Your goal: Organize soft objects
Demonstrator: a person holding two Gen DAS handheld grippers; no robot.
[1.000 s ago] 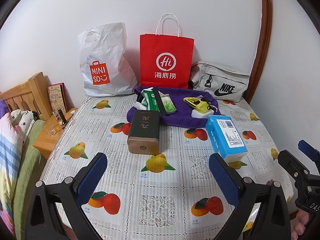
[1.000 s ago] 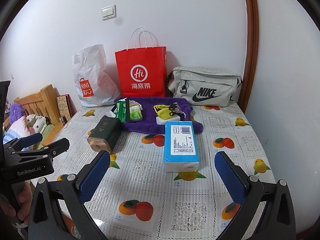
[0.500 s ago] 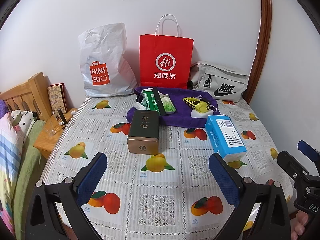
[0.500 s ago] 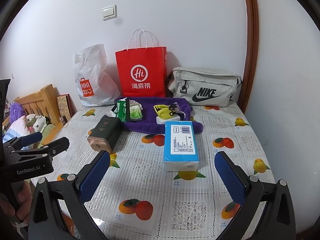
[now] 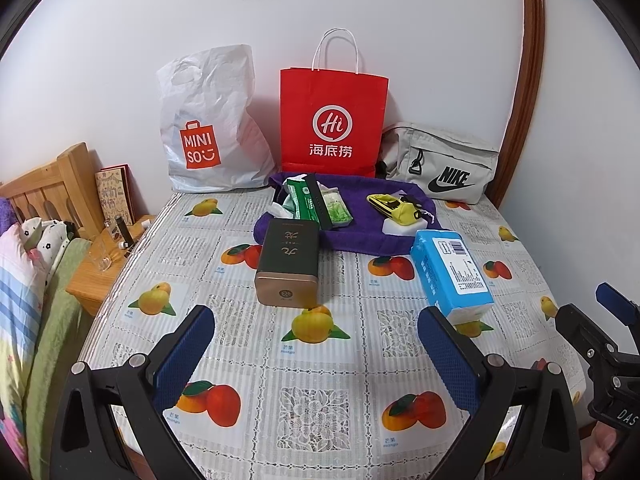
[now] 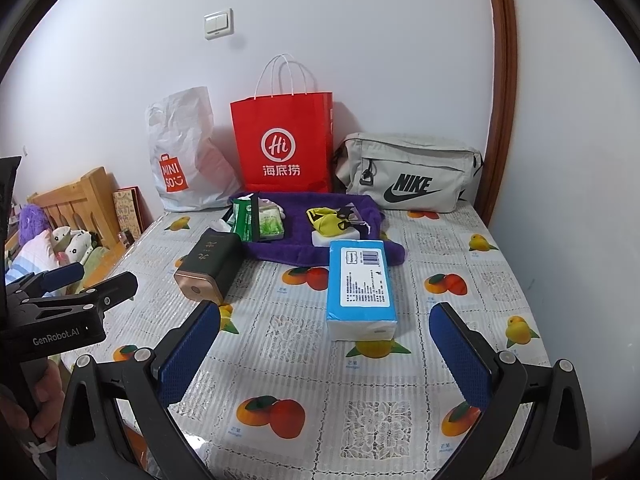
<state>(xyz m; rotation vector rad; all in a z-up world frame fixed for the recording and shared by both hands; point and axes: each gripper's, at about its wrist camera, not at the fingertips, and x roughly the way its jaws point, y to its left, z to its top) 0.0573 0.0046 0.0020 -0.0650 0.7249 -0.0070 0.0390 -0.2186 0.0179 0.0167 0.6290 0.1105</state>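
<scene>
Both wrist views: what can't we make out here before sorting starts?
- Red paper bag and white plastic Miniso bag: contents hidden by their own walls, both views.
- Grey Nike pouch: zipped, contents unseen.
- Purple towel: rear hidden by green tissue packs.
- Blue tissue pack: print too small.

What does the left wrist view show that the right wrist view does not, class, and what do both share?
Only the left wrist view shows a clear glass on the wooden bedside stand. Only the right wrist view shows a purple fuzzy thing by the headboard. Both share the blue tissue pack, the dark tin, the purple towel and the three bags at the wall; both grippers, left gripper and right gripper, are open.
</scene>
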